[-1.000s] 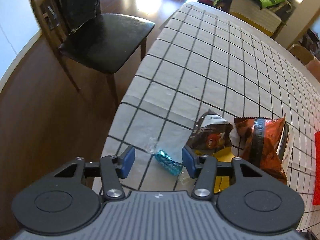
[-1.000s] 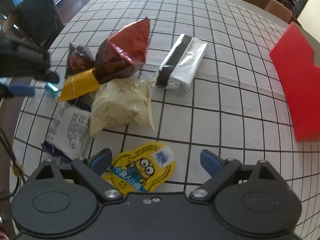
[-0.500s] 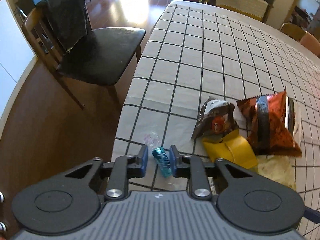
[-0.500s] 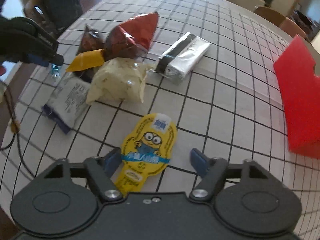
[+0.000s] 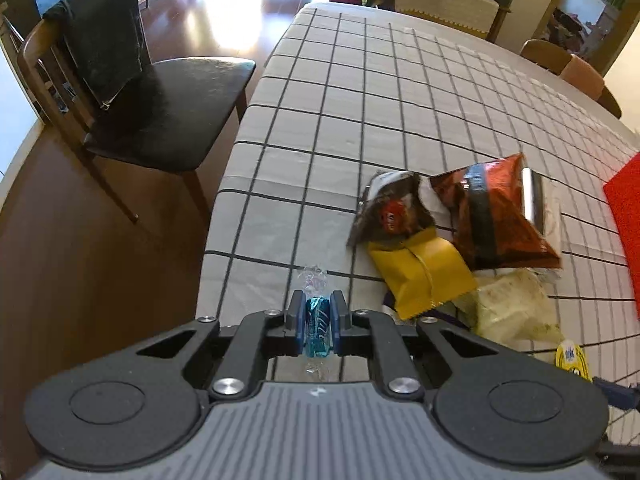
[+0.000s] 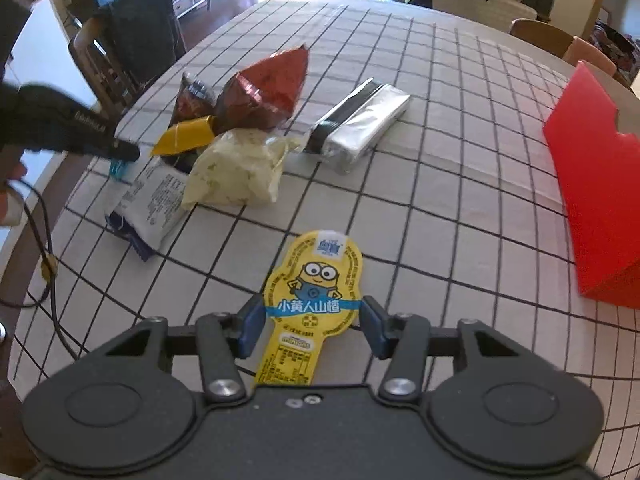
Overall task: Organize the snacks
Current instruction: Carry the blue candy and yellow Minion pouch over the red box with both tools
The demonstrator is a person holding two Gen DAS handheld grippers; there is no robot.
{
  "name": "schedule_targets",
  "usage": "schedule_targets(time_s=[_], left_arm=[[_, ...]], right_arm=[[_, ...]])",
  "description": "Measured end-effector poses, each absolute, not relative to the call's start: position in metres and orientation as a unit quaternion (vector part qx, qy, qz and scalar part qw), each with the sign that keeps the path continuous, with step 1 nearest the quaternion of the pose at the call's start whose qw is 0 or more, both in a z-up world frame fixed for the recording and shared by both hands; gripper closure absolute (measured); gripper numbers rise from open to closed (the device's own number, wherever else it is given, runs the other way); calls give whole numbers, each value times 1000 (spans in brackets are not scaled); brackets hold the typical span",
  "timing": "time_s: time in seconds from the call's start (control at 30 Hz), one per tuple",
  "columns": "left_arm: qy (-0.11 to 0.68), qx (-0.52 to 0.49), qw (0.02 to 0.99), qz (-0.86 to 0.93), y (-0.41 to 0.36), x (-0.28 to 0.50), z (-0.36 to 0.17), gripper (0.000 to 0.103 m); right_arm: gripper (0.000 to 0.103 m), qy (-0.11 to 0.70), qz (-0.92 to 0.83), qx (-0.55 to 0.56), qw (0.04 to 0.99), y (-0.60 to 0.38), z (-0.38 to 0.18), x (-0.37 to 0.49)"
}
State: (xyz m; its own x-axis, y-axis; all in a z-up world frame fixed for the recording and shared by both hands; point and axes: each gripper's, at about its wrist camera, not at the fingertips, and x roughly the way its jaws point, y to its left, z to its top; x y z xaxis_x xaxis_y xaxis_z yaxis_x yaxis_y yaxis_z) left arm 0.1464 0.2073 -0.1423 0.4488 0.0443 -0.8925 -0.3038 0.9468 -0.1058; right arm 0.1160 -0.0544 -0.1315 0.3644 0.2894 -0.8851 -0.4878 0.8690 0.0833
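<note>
My left gripper (image 5: 316, 314) is shut on a small blue wrapped candy (image 5: 318, 326) near the table's left edge; the candy also shows in the right wrist view (image 6: 117, 169). My right gripper (image 6: 310, 322) has its jaws against both sides of a flat yellow Minions snack pack (image 6: 314, 292) that lies on the cloth. A pile of snacks lies between them: a red-brown bag (image 6: 266, 92), a dark bag (image 6: 192, 98), a yellow packet (image 6: 186, 136), a pale bag (image 6: 236, 172), a white packet (image 6: 148, 204) and a silver-black pack (image 6: 362, 124).
A red open box (image 6: 596, 200) stands on the right of the grid-pattern tablecloth (image 6: 440, 200). A black chair (image 5: 132, 100) stands off the table's left edge. More chairs (image 5: 568, 68) stand at the far side.
My left gripper has shut on the blue candy. My right gripper has narrowed around the yellow Minions pack, which has turned lengthwise between the jaws.
</note>
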Motion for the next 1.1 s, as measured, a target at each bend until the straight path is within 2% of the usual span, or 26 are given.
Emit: schedule_targets(time_s=[0.63,1.1], left_arm=[[463,-124,876,60,157,120,-72,91],[432,-82,898,-17,41,157,-12,91]], right_arm=[[52,429,229,-65,872,-134,-62,112],[52,380,196,-63,902,-233,-19,148]])
